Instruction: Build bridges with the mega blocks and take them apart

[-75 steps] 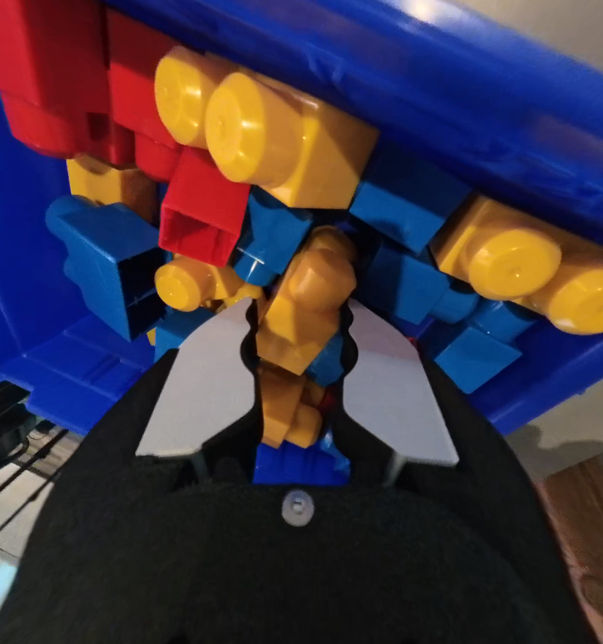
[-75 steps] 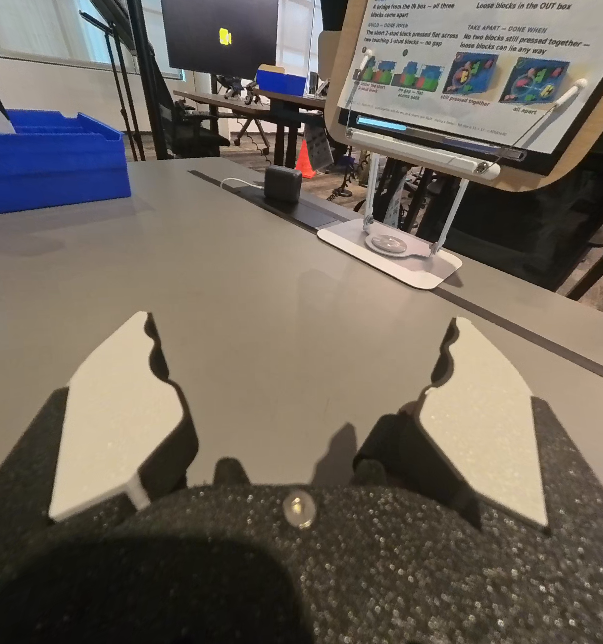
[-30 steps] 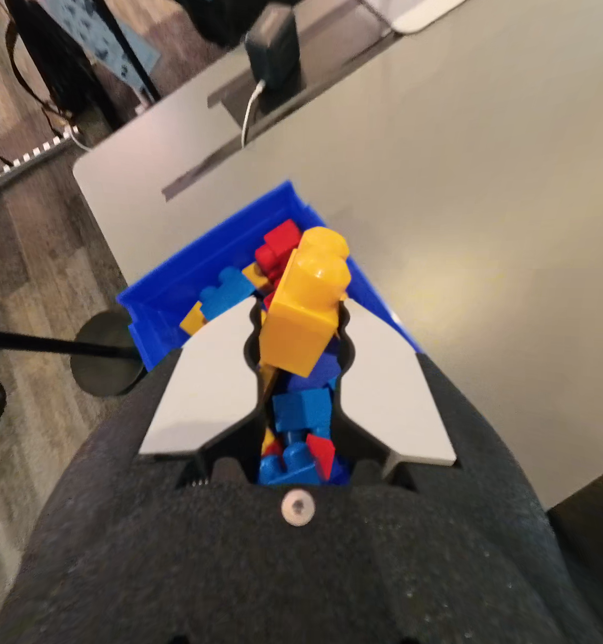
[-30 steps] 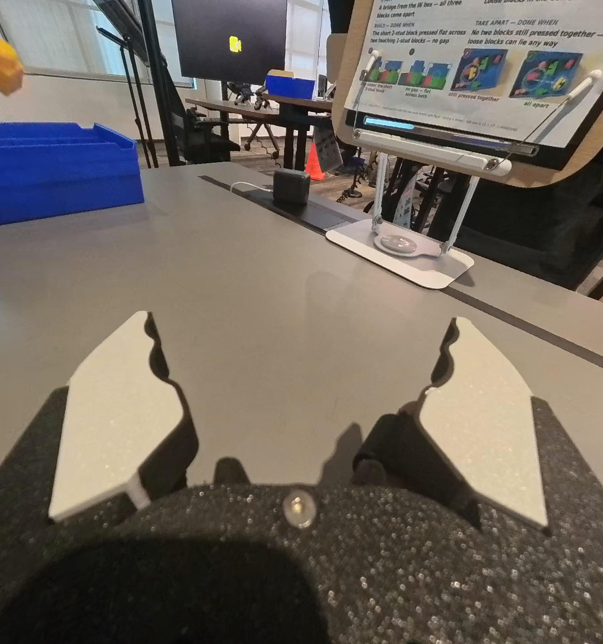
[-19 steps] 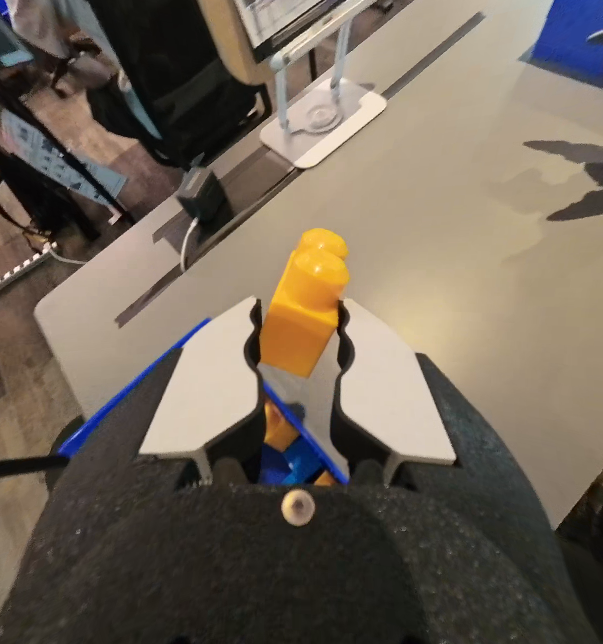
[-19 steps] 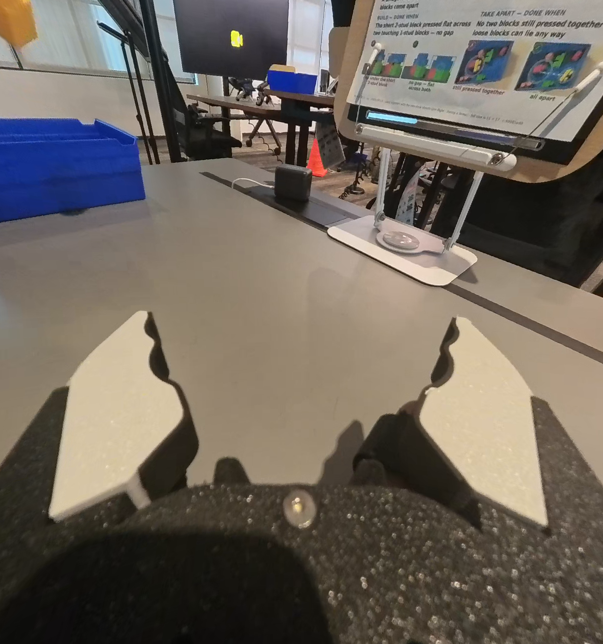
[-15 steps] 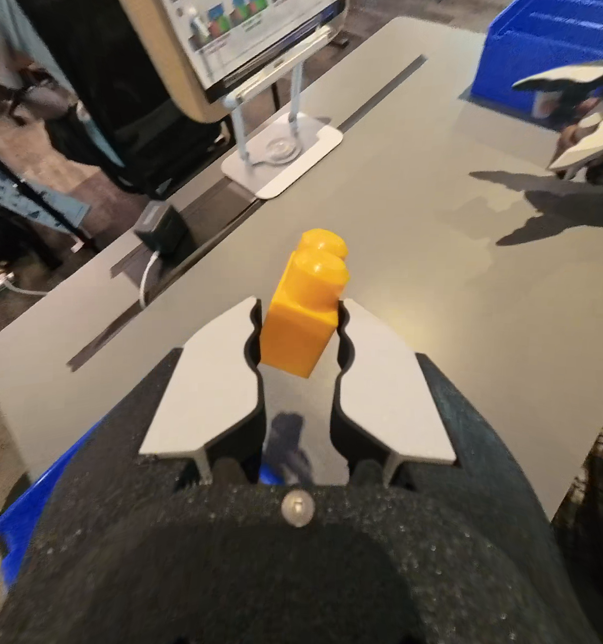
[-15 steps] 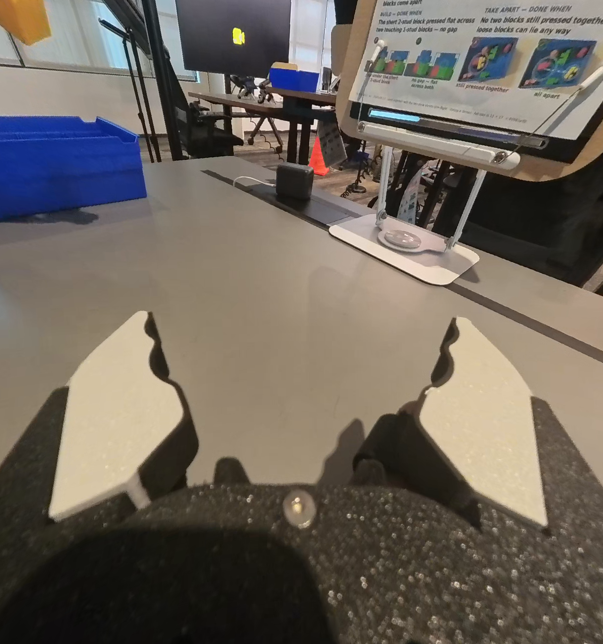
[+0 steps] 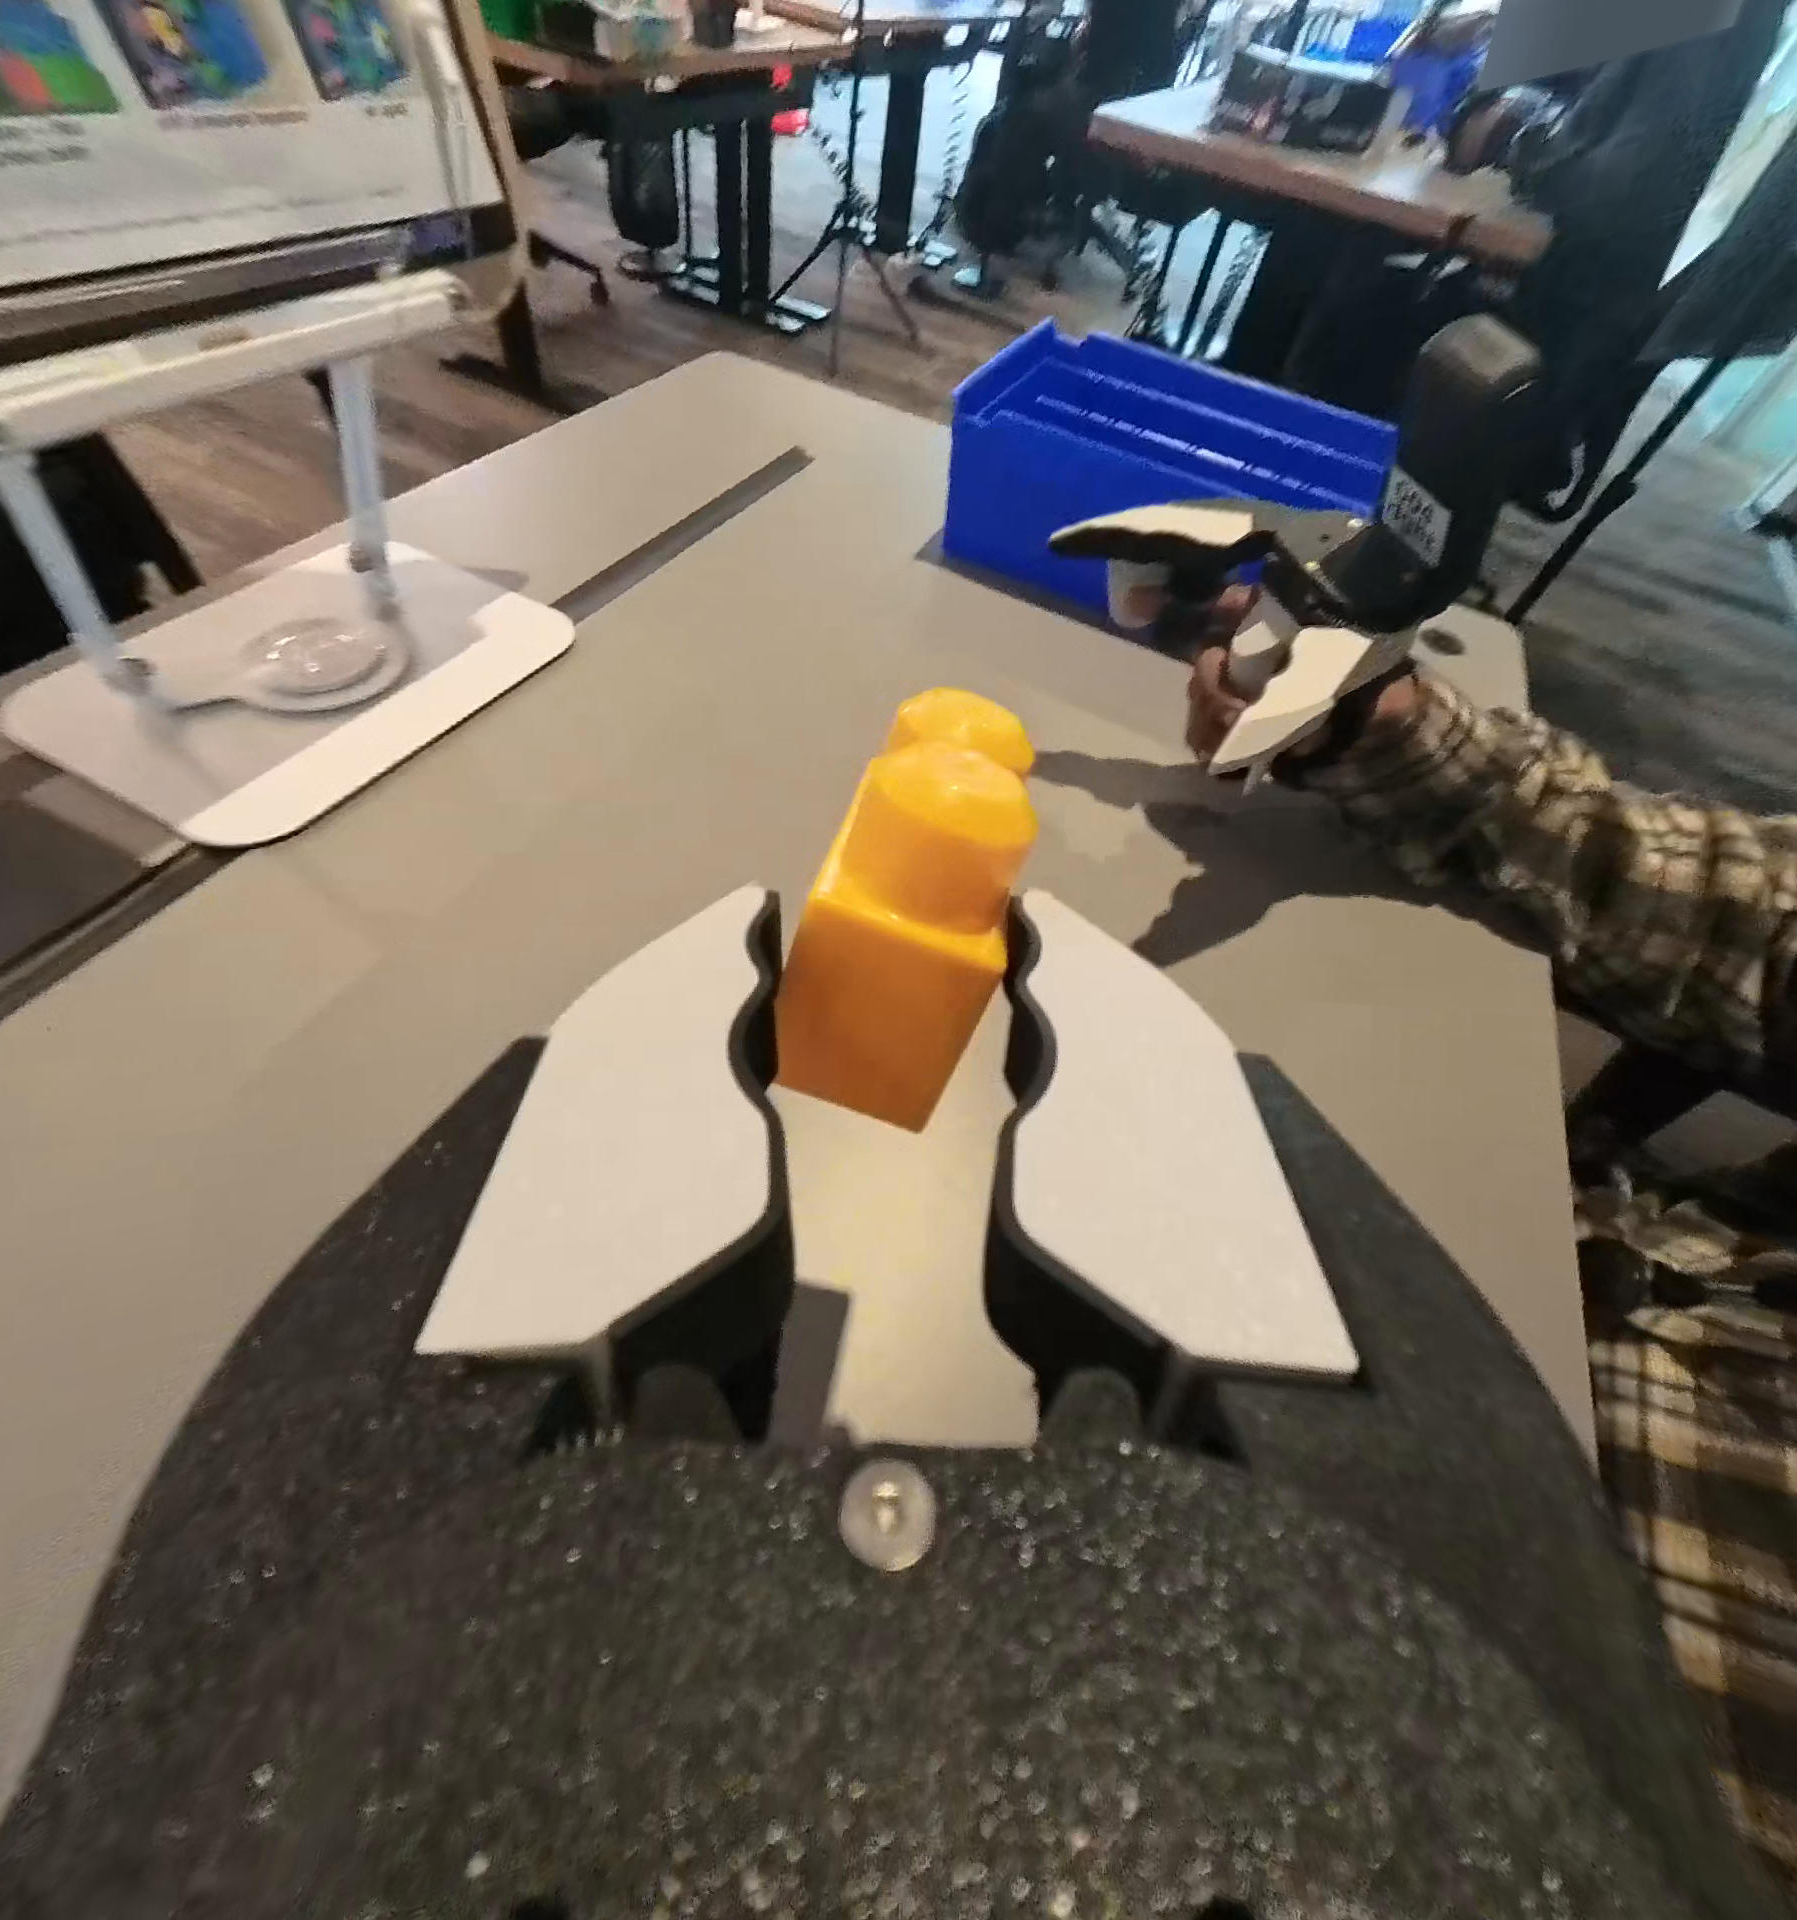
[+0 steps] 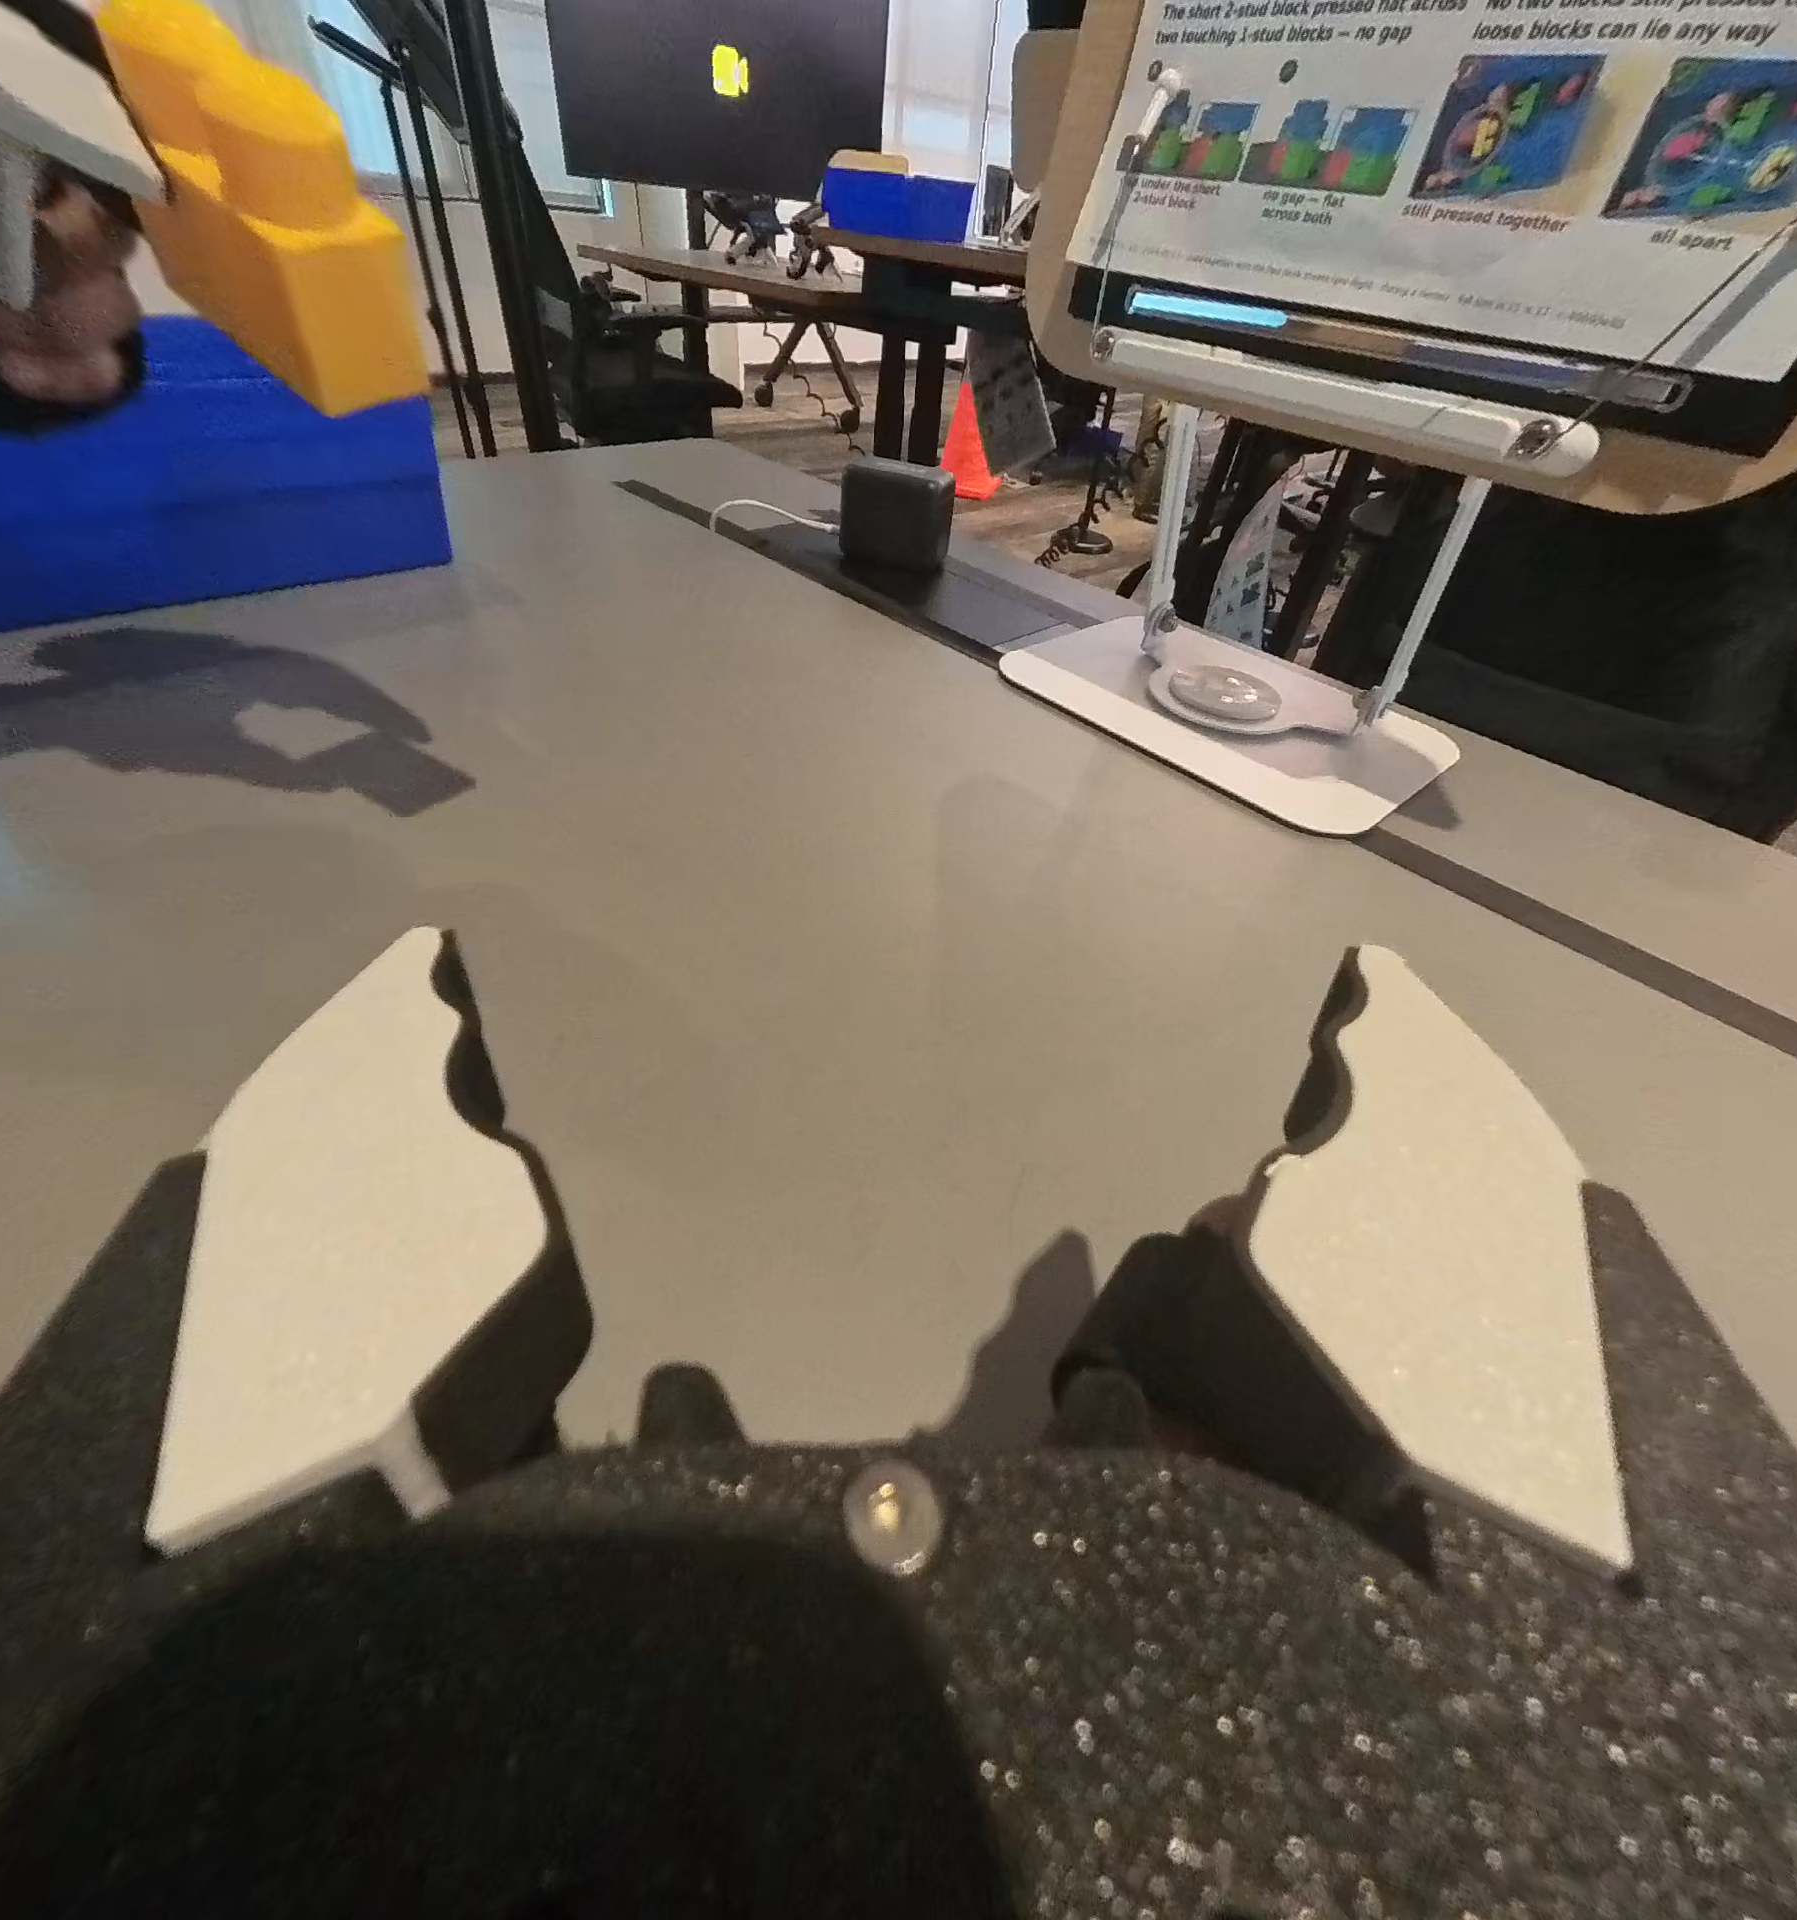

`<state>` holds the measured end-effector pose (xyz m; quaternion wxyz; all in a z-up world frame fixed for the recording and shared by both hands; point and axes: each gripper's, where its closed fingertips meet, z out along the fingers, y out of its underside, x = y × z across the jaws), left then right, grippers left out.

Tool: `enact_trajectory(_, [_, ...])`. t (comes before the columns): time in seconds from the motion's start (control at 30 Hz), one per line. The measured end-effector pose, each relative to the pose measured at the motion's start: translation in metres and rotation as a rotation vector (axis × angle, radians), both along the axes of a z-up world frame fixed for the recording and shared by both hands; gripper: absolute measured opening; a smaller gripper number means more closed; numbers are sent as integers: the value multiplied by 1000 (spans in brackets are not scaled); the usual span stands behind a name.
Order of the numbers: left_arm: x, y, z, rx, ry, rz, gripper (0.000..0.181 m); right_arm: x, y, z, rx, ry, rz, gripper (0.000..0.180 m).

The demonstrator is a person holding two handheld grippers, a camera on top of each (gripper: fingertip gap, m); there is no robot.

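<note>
Pinching that yellow two-stud plastic block [image 9: 899, 971] tilted above the grey table [image 9: 406, 935], your left gripper [image 9: 886, 982] might drop it crooked; right gripper [image 10: 899, 1049] fingers stay spread, empty.

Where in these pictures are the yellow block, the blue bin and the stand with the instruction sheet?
yellow block [image 9: 889, 997]: left wrist view, on its flat side face.
blue bin [image 9: 1133, 488]: left wrist view, on its near outer wall.
stand [image 10: 1289, 764]: right wrist view, on its white base plate.
</note>
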<state>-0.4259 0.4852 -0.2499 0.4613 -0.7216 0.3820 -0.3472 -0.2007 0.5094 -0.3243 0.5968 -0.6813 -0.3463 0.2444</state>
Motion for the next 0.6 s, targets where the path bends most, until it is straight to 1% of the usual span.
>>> enact_trajectory(0.17, [39,1,-24,-20,-68,-86,41,-2,-1,-2,-6,-9,6,146])
enact_trajectory(0.33, [66,-3,-48,-29,-75,-154,41,-4,-1,-5,-13,-20,15,146])
enact_trajectory(0.5, [73,-7,-63,-39,-131,-174,41,-8,-3,-9,-23,-38,32,146])
enact_trajectory(0.6, [70,-8,-66,-58,-149,-175,41,-11,-3,-11,-26,-46,38,146])
